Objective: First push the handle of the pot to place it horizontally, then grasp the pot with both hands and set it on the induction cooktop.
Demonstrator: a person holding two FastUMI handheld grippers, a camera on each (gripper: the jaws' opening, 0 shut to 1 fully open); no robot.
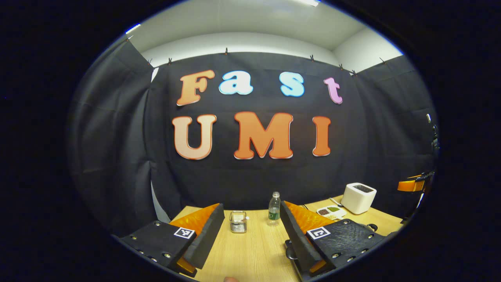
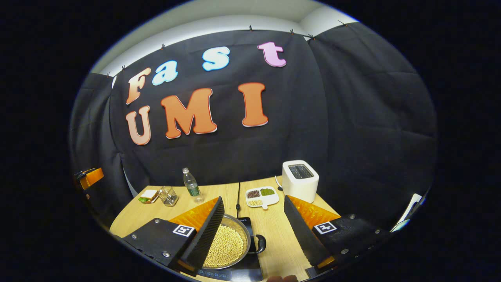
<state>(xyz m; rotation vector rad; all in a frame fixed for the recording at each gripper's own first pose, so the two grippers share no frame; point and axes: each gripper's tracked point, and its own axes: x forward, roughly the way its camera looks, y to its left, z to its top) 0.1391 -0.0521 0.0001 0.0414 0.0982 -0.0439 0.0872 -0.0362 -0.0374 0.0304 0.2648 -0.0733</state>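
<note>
Your right tongs (image 2: 252,231) and left tongs (image 1: 250,235) hang wide above the bench (image 2: 274,239), gripping nothing. The bean-filled pot (image 2: 229,244) already rests on the induction cooktop (image 2: 250,264), handle (image 2: 260,243) sideways; farther off stands the toaster (image 2: 300,180).

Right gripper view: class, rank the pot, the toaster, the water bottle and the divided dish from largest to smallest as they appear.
1. pot, nearest the camera, partly hidden
2. toaster
3. divided dish
4. water bottle
Dish and bottle look close; unsure.
</note>
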